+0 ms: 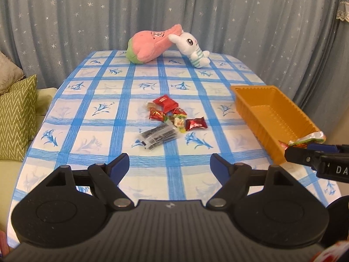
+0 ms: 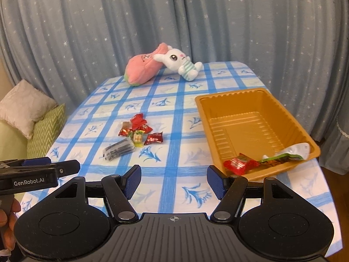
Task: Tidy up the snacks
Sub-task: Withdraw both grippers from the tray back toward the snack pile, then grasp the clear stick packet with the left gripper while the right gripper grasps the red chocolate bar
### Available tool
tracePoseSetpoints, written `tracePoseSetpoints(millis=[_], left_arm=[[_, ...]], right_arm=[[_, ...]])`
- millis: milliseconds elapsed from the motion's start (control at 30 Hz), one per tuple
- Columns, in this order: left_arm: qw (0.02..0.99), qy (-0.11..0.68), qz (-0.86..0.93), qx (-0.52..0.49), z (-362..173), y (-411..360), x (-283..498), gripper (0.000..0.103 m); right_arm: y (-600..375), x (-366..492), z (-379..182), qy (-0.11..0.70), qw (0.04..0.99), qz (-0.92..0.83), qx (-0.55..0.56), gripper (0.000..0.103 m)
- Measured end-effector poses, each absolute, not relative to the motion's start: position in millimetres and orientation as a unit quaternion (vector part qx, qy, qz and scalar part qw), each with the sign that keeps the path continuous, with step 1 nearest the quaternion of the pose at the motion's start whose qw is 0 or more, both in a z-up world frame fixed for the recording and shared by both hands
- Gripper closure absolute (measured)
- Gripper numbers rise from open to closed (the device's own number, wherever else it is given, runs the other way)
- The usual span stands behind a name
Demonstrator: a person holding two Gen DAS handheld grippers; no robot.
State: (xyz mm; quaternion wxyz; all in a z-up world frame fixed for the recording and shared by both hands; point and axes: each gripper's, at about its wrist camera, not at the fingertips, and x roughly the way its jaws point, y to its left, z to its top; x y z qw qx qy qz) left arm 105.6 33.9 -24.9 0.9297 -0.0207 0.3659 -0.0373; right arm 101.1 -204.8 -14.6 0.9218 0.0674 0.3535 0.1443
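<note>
Orange tray (image 2: 257,118) with two snack packets (image 2: 261,162); both grippers' fingers (image 2: 133,181) apart, empty.

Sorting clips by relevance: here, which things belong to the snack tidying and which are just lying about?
Job:
- snack pile
- orange tray
- snacks in tray
- left gripper, open
- right gripper, open

Lying about:
- pink plush
- bunny plush
- green cushion
- white cushion
- curtain
</note>
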Motion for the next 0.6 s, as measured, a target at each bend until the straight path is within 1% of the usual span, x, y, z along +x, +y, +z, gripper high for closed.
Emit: tracePoseSetpoints(millis=[433, 533, 600], left_arm=[[0.916, 0.39, -0.077, 0.048, -79, 58, 184, 0.025], [0.912, 0.393, -0.096, 0.068, -94, 61, 206, 0.027], [0.909, 0.393, -0.113, 0.079, -104, 62, 220, 0.03]], right_arm=[[-167, 173, -61, 0.369, 0.91, 0.182, 0.045, 0.036], [-161, 192, -75, 0.372, 0.908, 0.189, 0.033, 0.036], [-158, 205, -83, 0.374, 0.907, 0.189, 0.027, 0.036]])
